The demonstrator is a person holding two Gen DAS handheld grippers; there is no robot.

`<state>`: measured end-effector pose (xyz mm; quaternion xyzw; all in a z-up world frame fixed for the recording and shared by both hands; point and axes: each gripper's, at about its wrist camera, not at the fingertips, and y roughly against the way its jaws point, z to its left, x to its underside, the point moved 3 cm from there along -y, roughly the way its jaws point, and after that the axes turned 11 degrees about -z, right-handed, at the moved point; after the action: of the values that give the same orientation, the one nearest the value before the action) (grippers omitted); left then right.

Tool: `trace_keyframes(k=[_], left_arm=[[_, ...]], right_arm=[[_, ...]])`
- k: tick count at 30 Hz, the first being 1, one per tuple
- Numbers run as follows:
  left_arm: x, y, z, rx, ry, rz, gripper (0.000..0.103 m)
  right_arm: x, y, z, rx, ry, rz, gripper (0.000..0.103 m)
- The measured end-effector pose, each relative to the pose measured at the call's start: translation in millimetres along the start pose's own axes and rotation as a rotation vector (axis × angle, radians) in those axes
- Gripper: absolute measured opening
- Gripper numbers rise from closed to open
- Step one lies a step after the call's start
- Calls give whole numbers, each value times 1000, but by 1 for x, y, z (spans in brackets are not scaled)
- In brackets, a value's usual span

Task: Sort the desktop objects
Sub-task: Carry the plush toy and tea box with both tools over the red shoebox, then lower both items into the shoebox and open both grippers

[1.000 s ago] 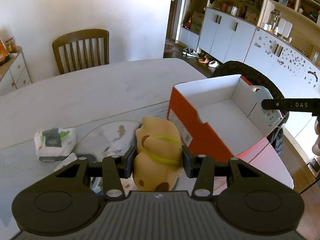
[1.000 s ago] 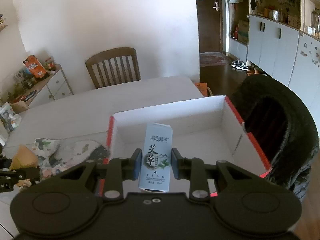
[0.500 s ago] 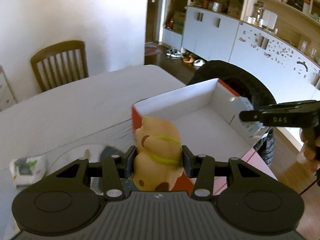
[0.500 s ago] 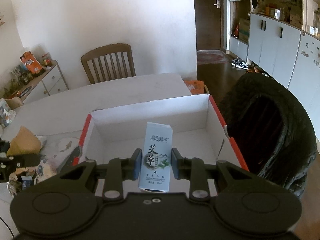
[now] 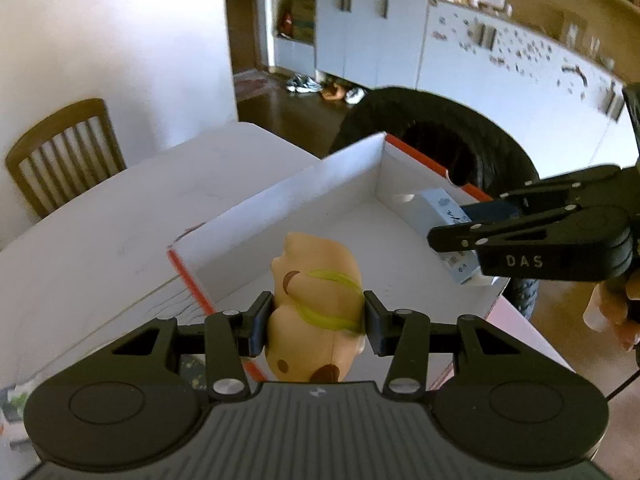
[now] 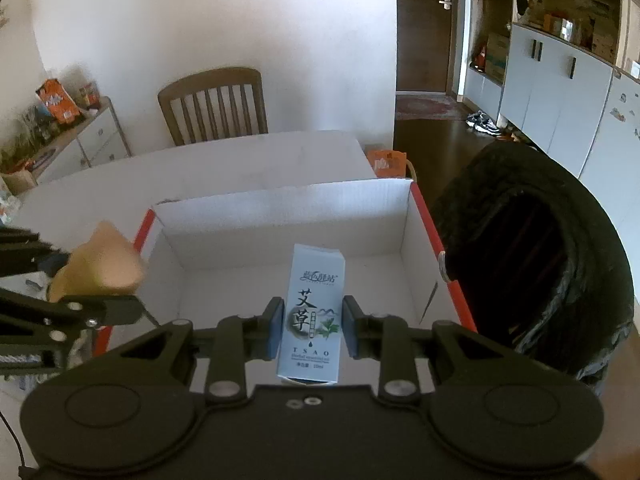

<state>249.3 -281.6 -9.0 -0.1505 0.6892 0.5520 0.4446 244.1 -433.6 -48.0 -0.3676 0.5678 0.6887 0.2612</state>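
Both hands are carrying something toward the same open box (image 5: 320, 176), white inside with red outer walls, which sits on the counter (image 5: 120, 216).

The left gripper (image 5: 318, 320) has its fingers clamped on the flanks of a soft tan toy (image 5: 316, 300) with a yellow-green band. The toy points away from the hand and sits just over the box's near-left corner, above the red rim, so the empty box floor lies straight ahead and below it.

The right gripper (image 6: 309, 330) has its fingers clamped on the two narrow sides of a small pale-blue carton (image 6: 314, 312). The carton's long axis runs forward along the fingers and tilts down into the box. In the left wrist view it hangs over the right-hand part of the box, close to the right wall; whether its far end touches the floor or wall I cannot tell.

The relation that matters is that both loads are already inside the rim's outline, the toy at the left end and the carton at the right, well apart from each other. By my judgement the carton is the deeper of the two, so the right hand looks nearer to letting go. The toy probably needs a little more travel forward to clear the near wall. A dark round cushioned seat (image 6: 540, 260) stands just beyond the box's right wall.
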Motion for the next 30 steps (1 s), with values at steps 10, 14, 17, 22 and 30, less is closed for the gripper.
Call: trace_keyframes(k=[10,14,17,22,30], left_arm=[[2,-55,-10,16,-69,121,46],[4,-76,-10,17,-78,174,46],[5,-89,-11,9,-98,212,46],[10,-107,-13,15,-120,280,46],[26,-122,-15,34,-122,394,46]], right_arm=[[3,-27,-14,-2,33,62,29],[7,-40,-20,5,44,94,29],[10,-49,-22,8,66,115,29],[10,-63,-23,-8,77,166,29],[13,-79,-16,-52,105,250,29]])
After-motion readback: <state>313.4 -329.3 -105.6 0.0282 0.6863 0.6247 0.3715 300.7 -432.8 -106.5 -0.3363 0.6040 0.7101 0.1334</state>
